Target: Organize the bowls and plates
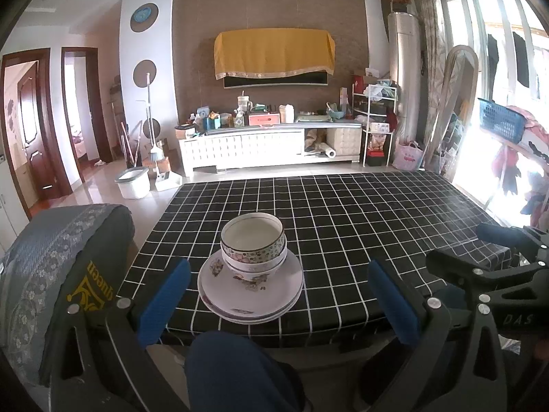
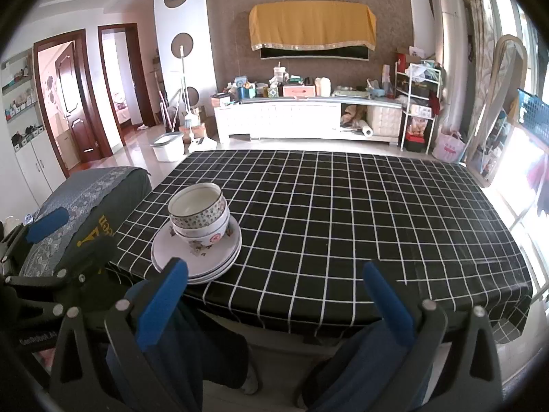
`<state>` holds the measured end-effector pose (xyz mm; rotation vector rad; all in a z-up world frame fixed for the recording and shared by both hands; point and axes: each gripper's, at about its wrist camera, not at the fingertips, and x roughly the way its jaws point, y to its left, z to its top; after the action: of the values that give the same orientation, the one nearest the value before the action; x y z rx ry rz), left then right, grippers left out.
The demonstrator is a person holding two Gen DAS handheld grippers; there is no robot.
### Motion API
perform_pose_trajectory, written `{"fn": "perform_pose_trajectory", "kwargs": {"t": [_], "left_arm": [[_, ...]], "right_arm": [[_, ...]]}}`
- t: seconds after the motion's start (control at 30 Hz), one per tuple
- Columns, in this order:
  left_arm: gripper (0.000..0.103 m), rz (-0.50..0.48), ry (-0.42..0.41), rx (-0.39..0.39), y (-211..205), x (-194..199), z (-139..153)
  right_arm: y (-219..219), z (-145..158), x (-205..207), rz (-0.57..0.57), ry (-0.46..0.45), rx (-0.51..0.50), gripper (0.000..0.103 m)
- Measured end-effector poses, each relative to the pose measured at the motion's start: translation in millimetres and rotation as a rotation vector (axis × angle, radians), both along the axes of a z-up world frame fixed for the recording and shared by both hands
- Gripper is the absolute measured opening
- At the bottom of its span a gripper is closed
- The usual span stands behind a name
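Both hand-held grippers, left and right, hang with jaws wide apart and empty, short of the bench edge. The bowls sit nested on the stacked plates at 12 o'clock from the left one and 10 o'clock from the right, so the sorting looks done; any touch-up should stay gentle to spare the overhanging pile. Only the left view shows the other gripper's arm at 3 o'clock, while the right view alone shows wall shelves at 9 o'clock.
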<state>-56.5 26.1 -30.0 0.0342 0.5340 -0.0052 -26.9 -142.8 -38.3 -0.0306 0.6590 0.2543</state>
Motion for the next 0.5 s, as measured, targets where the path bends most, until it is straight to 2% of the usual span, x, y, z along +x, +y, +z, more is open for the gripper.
{"fn": "perform_pose_trajectory", "kwargs": {"t": [0.5], "left_arm": [[0.102, 0.014, 0.008, -0.007, 1.4, 1.0, -3.7]], "right_arm": [[-1.1, 0.1, 0.0, -0.002, -0.003, 0.0, 0.103]]}}
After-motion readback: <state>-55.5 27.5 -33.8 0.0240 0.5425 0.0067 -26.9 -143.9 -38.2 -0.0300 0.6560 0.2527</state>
